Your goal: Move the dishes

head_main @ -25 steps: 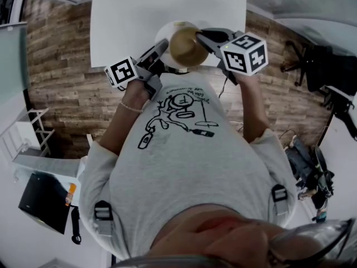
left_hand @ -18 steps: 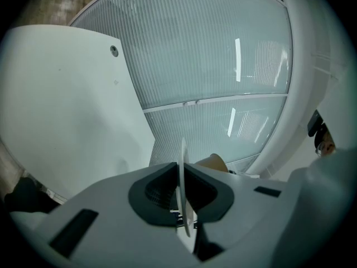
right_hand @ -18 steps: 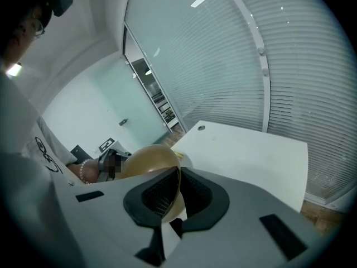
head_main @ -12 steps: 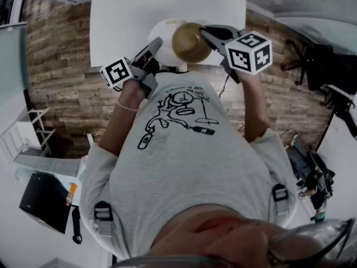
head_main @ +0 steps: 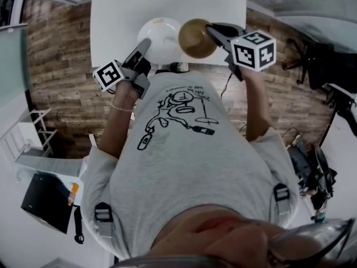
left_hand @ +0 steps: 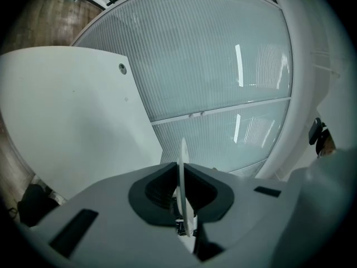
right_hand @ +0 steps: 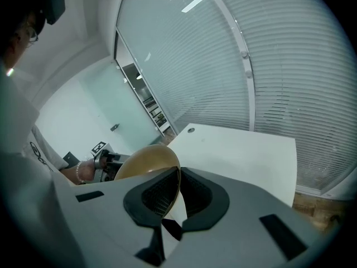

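My left gripper [head_main: 140,53] is shut on the rim of a white plate [head_main: 158,39], held over the near edge of the white table [head_main: 167,1]. In the left gripper view the plate [left_hand: 182,166] shows edge-on, clamped between the jaws. My right gripper [head_main: 215,35] is shut on the rim of a tan bowl [head_main: 196,38], which hangs just right of the plate. The right gripper view shows the bowl [right_hand: 146,162] pinched at its rim, tilted on its side, with the left gripper [right_hand: 103,155] behind it.
The white table [right_hand: 245,149] stands against a wall of frosted glass panels [left_hand: 223,66], with a small round hole [right_hand: 191,130] near its edge. Wood flooring [head_main: 61,66] flanks it. An office chair [head_main: 312,60] stands at the right.
Both grippers have spread apart: the left one carried the plate to the left and the right one moved the bowl slightly right and up. The two dishes no longer overlap.
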Motion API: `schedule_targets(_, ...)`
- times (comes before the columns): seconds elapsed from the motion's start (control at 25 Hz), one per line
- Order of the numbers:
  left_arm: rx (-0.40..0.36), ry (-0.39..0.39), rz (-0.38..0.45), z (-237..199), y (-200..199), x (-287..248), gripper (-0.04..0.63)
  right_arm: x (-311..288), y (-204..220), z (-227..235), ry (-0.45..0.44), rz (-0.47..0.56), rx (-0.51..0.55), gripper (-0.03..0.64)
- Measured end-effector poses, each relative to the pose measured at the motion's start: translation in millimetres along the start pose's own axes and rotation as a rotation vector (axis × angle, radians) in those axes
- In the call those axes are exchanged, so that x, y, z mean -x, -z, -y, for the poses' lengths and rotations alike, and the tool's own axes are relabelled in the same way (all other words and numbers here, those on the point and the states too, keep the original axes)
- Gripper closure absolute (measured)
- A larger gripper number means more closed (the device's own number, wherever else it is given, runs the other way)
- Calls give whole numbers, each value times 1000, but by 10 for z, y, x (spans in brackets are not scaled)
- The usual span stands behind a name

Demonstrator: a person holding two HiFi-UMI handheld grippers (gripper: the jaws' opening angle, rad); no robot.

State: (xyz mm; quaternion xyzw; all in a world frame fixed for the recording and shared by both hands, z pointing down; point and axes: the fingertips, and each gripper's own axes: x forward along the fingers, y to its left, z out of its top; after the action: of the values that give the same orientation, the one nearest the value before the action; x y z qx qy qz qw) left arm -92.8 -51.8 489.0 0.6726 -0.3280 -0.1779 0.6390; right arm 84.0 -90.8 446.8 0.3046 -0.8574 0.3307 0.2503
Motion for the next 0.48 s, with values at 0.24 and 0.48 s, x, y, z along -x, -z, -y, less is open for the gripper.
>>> schedule_targets(0.24,-18,-6,25,-15,-134,85,575,-11,87,172,31,13,-52,574)
schedule_targets(0.48,-20,-9,38,0,-170,7,575,-48,237,459,57,26,-127,574)
